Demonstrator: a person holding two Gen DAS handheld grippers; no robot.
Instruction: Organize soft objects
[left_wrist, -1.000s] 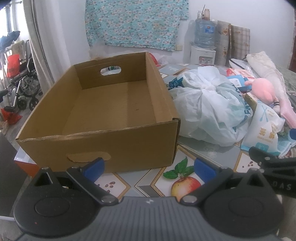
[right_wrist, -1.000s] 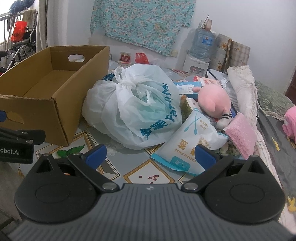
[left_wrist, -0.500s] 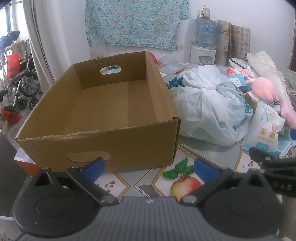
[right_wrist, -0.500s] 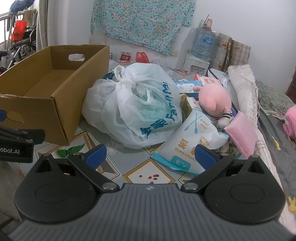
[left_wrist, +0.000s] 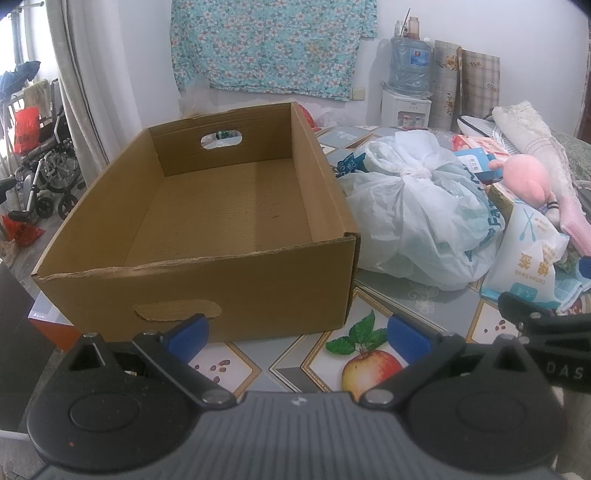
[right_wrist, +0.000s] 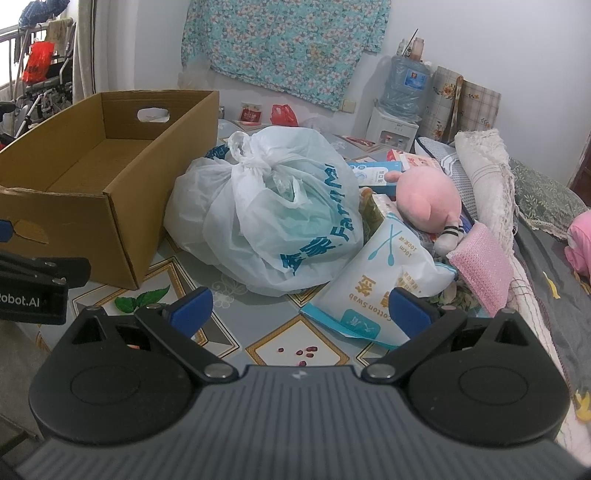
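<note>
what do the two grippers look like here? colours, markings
Both match: ribbed grey body, two round black pivot housings, black linkage arms with silver screws, blue fingertip pads. Left gripper shows white "obot.AI" lettering on its side in the right view; right gripper shows "DAS" in the left view.

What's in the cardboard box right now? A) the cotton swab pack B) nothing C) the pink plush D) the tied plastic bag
B: the cardboard box shows only its bare floor, while the pink plush, tied plastic bag and cotton swab pack all lie outside it on the table.
</note>
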